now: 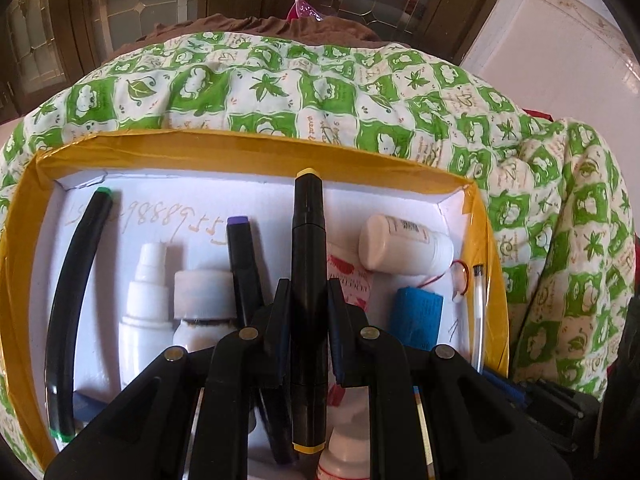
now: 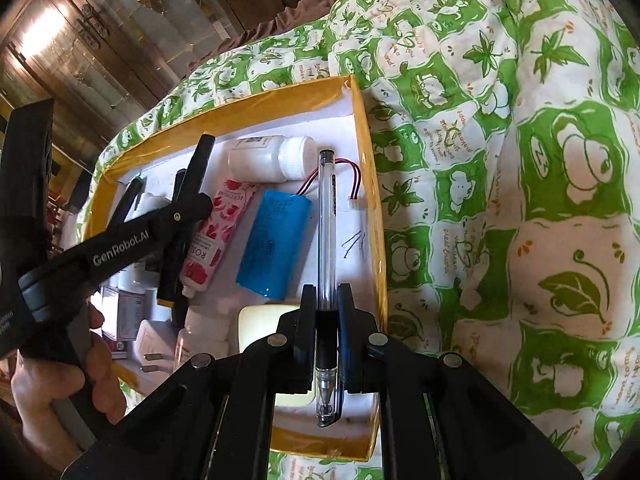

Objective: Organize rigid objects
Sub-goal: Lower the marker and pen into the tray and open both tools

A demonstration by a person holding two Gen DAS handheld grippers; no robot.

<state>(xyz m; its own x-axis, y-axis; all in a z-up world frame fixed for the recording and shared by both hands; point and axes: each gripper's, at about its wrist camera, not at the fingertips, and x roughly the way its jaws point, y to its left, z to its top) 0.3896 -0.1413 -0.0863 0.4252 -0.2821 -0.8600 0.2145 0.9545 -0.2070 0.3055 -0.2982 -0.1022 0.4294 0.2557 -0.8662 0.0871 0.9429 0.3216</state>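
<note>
Markers, bottles, a blue battery (image 2: 272,244) crowd my yellow-rimmed box (image 1: 256,148), centre frame; left gripper (image 1: 306,320) clamps a black marker (image 1: 307,280), right gripper (image 2: 326,320) pinches a clear pen (image 2: 326,232).

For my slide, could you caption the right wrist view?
Right gripper shut on clear pen above yellow-rimmed box.

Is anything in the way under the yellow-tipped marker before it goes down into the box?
Yes. The left gripper holds the yellow-tipped marker above the box, and right below it lie a purple-capped marker and a pink rose tube.
</note>
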